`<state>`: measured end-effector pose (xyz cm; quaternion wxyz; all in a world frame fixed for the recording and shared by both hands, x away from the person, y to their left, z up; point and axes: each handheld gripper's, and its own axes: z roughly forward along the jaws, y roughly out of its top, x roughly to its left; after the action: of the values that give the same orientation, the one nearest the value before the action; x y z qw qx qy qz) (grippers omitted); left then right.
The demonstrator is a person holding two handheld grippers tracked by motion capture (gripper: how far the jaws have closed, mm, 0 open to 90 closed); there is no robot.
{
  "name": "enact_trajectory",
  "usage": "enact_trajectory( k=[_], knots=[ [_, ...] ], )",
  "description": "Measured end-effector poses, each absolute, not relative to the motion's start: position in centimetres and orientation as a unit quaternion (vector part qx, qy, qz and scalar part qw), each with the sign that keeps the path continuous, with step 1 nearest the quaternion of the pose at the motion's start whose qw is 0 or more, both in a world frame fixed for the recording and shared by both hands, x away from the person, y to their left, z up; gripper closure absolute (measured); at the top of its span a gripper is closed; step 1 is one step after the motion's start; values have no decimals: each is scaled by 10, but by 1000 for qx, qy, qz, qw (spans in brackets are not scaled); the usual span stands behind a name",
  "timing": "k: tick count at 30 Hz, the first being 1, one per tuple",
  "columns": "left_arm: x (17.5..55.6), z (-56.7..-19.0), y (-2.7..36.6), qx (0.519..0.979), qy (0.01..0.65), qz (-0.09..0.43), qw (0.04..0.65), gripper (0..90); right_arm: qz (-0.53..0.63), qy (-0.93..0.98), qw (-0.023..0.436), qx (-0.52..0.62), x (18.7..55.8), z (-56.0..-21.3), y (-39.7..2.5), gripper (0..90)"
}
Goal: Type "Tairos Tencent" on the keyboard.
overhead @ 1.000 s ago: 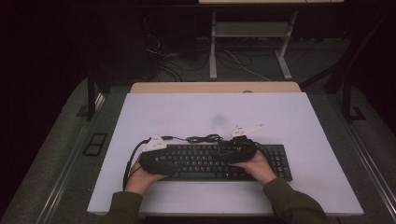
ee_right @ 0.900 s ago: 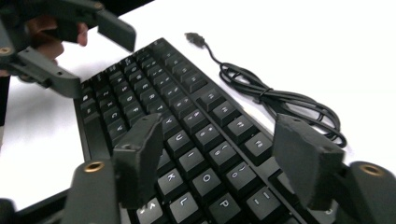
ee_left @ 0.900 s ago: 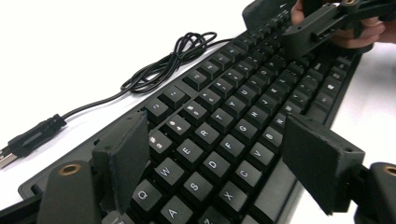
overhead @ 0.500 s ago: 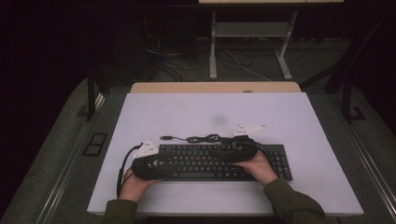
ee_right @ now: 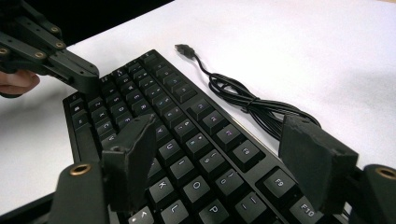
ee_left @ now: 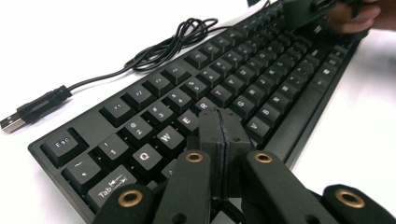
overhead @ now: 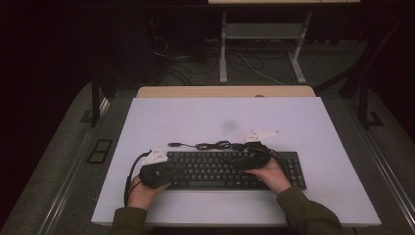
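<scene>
Left gripper (overhead: 169, 169): shifted left, jaws pressed together over keyboard (overhead: 215, 169). Right gripper (ee_right: 224, 158): spread. Tap single keys squarely.

A fixed camera above the person's side of the desk (overhead: 313, 122) looks forward and down from well back, the black keyboard (overhead: 220, 169) lying near the front edge. The left gripper view sits low and very close over the keyboard's (ee_left: 219, 84) Tab corner, facing along the key rows toward the far end, where the right gripper (ee_left: 322, 9) appears. The right gripper view hovers close above the keyboard's (ee_right: 187, 140) letter keys, facing the opposite way toward the Esc corner, where the left gripper (ee_right: 88, 77) shows. All three views share the keyboard and its coiled cable (ee_right: 243, 100) behind it.
</scene>
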<state>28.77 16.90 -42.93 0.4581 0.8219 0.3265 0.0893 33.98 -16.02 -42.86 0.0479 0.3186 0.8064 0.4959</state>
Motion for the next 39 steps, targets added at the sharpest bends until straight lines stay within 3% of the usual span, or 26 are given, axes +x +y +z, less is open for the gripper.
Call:
enact_trajectory(
  k=[39],
  knots=[
    [299,-442,164,835,332,83,431,887,495,806,50,320,340,-429,-161,272]
  ],
)
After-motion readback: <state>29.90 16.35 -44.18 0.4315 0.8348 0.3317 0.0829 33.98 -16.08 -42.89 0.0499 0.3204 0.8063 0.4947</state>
